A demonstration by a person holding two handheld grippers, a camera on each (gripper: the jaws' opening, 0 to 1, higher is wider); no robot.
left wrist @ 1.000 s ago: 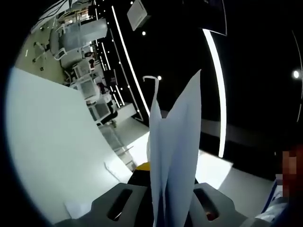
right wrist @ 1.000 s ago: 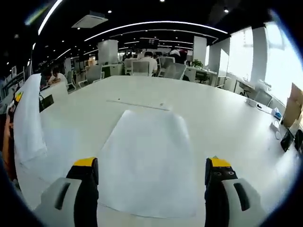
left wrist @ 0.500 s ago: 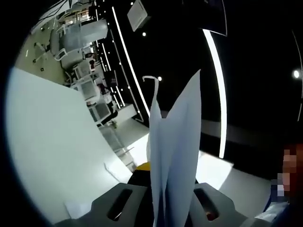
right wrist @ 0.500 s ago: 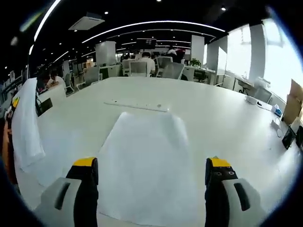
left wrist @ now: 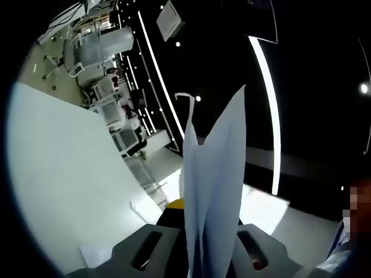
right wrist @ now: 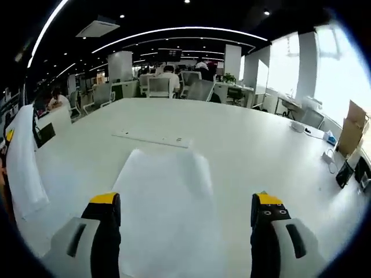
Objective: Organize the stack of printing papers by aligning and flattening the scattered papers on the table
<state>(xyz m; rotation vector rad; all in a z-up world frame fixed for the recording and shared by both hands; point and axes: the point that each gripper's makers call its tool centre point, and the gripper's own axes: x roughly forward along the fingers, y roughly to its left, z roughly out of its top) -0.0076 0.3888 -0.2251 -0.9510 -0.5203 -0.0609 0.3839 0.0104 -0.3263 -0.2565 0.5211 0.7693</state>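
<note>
Left tool is clamped on a few sheets of paper, which rise from between its jaws at bottom centre of the left gripper view and fan up toward mid-frame, edges splayed rather than flush. Behind them, the white surface tilts across the left of that frame, so this tool looks rolled hard to one side. In the right gripper view, the same held sheets droop at the far left edge.

Right tool has its jaws spread wide, nothing between them, hovering over a loose sheet lying flat on the surface at lower centre. Beyond the sheet, a long cable-tray strip sits mid-frame, with office chairs and people in the background.

The step in hand seems to be gathering the flat sheet to the held bundle. To do it well, lower the right tool flat and slide one jaw under a near edge instead of pinching the middle, which would crease it. Bring the bundle down level first, so edges can be tapped square.
</note>
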